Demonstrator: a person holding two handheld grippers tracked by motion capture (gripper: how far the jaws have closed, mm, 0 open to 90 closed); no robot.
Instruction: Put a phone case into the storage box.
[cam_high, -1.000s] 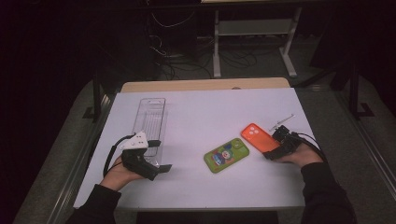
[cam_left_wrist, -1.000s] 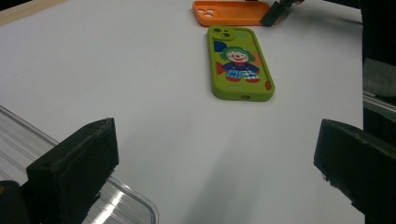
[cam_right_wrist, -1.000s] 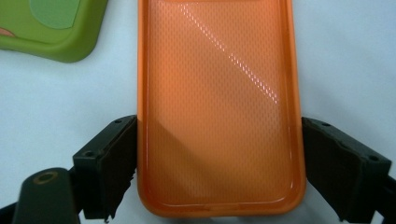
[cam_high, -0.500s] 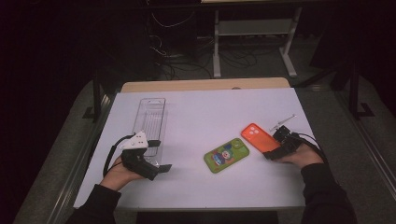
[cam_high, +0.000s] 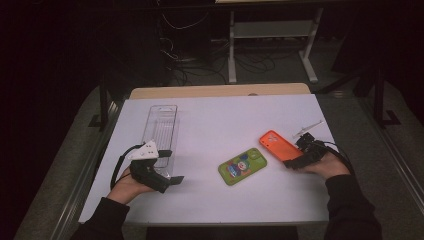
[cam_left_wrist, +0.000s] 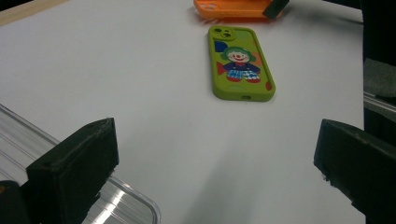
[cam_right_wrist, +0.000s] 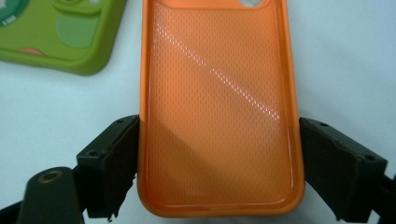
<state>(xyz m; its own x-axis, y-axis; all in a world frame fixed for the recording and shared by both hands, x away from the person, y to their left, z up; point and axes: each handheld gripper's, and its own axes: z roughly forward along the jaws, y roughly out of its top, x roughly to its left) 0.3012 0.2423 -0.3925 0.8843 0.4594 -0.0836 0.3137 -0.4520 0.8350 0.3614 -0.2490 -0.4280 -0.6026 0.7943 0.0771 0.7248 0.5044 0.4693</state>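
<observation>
An orange phone case (cam_high: 277, 145) lies hollow side up on the white table, right of centre. My right gripper (cam_high: 295, 159) grips its near end; in the right gripper view both pads press the sides of the orange case (cam_right_wrist: 219, 93), with the right gripper (cam_right_wrist: 219, 158) shut on it. A green phone case (cam_high: 242, 166) with a clown picture lies flat just left of it. My left gripper (cam_high: 171, 166) rests at the table's left, jaws wide apart. In the left gripper view the left gripper (cam_left_wrist: 217, 144) has only bare table between its jaws, and the green case (cam_left_wrist: 240, 63) lies farther off.
A clear plastic tray (cam_high: 161, 125) lies lengthwise at the left, its near corner by my left gripper's jaw (cam_left_wrist: 28, 140). A small white stick-like object (cam_high: 307, 129) lies beyond the right hand. The white sheet (cam_high: 220, 120) ends at a wooden strip at the back.
</observation>
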